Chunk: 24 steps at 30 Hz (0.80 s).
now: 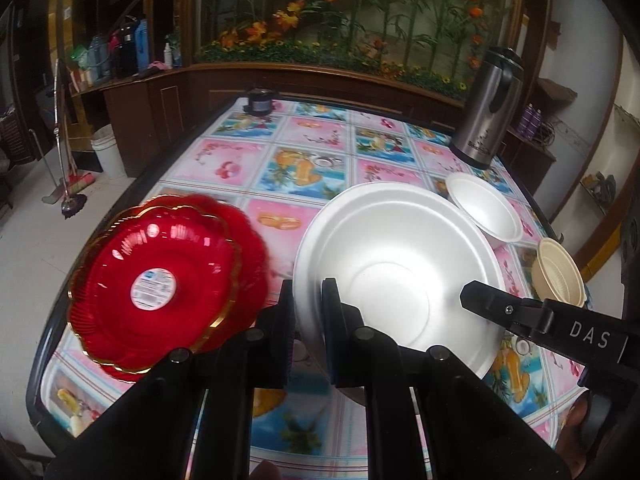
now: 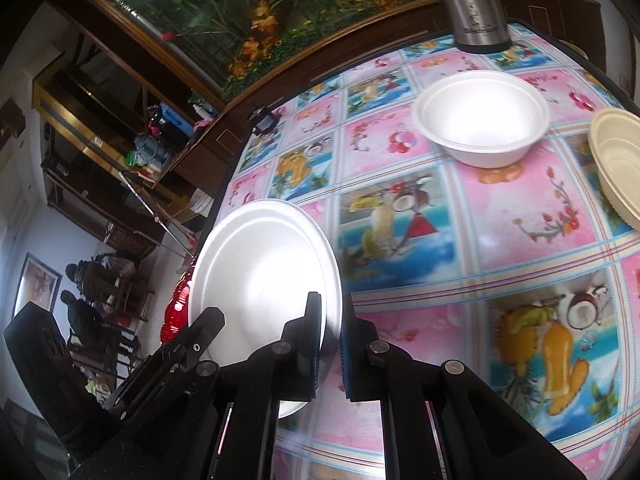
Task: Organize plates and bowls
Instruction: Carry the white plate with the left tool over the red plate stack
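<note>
Your left gripper point(image 1: 308, 300) sits closest to the lens, its jaws pinched tight on the near left rim of the white plate point(image 1: 400, 264). From the other side, your right gripper point(image 2: 330, 320) clamps the opposite edge of that same plate in the same way, so you are holding it between both tools, tilted and lifted off the patterned tablecloth point(image 1: 304, 152). Just left of the plate lies the stack of red scalloped plates point(image 1: 160, 280), gold-edged with a round label in the middle, near the table's left edge; in the right wrist view only a sliver of red shows behind the white plate. Farther back on the right, a small white bowl point(image 2: 482, 120) rests on the cloth, and a cream bowl point(image 2: 618, 160) stands just beside it, whether touching it you cannot tell. A steel thermos jug point(image 1: 488, 108) stands upright behind them near the table's far corner.
</note>
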Motion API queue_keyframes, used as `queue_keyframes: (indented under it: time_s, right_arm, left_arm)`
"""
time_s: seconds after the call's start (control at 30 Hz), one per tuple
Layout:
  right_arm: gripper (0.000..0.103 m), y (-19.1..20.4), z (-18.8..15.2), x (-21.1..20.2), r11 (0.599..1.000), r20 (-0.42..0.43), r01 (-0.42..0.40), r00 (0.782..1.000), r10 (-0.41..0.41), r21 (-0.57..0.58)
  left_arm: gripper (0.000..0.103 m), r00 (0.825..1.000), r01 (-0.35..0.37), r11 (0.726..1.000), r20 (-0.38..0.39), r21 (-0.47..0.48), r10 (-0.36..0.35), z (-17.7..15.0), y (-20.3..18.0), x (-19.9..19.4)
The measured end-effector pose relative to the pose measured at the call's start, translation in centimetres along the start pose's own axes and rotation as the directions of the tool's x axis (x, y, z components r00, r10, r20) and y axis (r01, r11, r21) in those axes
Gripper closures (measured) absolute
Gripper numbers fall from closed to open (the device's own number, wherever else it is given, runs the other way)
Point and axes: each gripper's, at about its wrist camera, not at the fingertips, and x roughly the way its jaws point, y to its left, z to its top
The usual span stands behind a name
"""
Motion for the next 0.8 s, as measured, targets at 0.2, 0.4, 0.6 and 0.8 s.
queue_keyframes:
  time_s: [0.2,0.4,0.6,0.8]
  right_arm:
    - [0.095,3.2,0.1,1.3,0.999,-0.017,-0.02,1.0,0.019,-0.051]
    - [0.095,5.9,0.1,2.3,0.995,-0.031,-0.036,0.999,0.033,-0.09]
    - [0.095,8.1,0.2,3.6,0.991,-0.049,-0.056,0.998,0.05,-0.12]
    - [0.095,10.9,0.1,5.3,0.984,-0.072,-0.076,0.995,0.065,-0.159]
  left_arm:
    - [0.093,0.999,-0.038,0.999,0.024,-0.034,0.039,0.5,2.6,-0.8]
    - [0.093,0.996,-0.071,0.995,0.041,-0.064,0.074,1.0,4.8,-1.3]
    - [0.092,0.993,-0.1,0.99,0.05,-0.098,0.106,1.2,7.1,-1.6]
    - [0.092,0.987,-0.14,0.98,0.055,-0.14,0.149,1.6,9.8,-1.7]
